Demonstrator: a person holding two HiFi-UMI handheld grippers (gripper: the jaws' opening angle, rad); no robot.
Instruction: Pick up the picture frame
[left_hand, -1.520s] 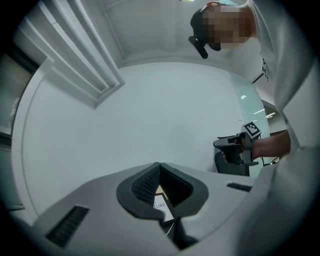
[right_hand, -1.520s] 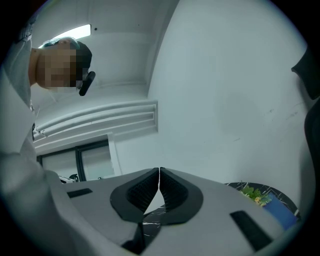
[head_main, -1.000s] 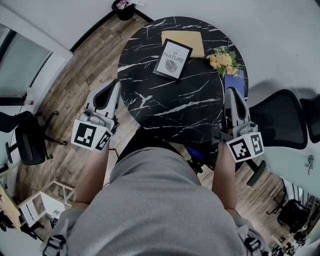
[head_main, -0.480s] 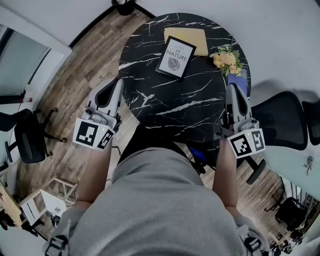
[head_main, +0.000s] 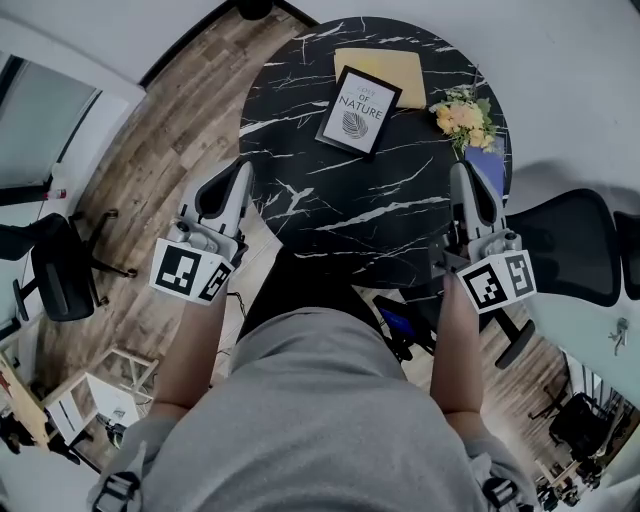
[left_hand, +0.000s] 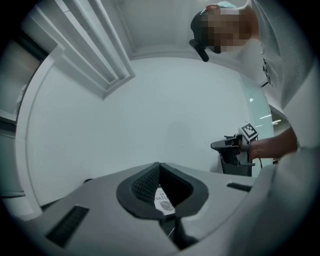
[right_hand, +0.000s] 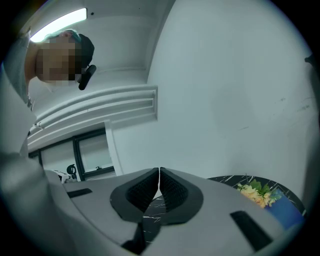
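Your left hand-held gripper (head_main: 242, 166) and right hand-held gripper (head_main: 464, 172) are closed, empty: open one wide, reach across the desk (head_main: 330, 225), pinch the frame (head_main: 359, 97) by an edge.

table (head_main: 330, 215): picture frame (head_main: 358, 97) on far side | envelope (head_main: 388, 60) behind, partly under it | flowers (head_main: 463, 116) right of frame | left gripper (head_main: 238, 166) at left edge, right gripper (head_main: 463, 170) at right edge

Wood-plank floor (head_main: 150, 180), white walls (left_hand: 150, 110) — black office chairs (head_main: 55, 275) flanking round marble table (head_main: 340, 200)
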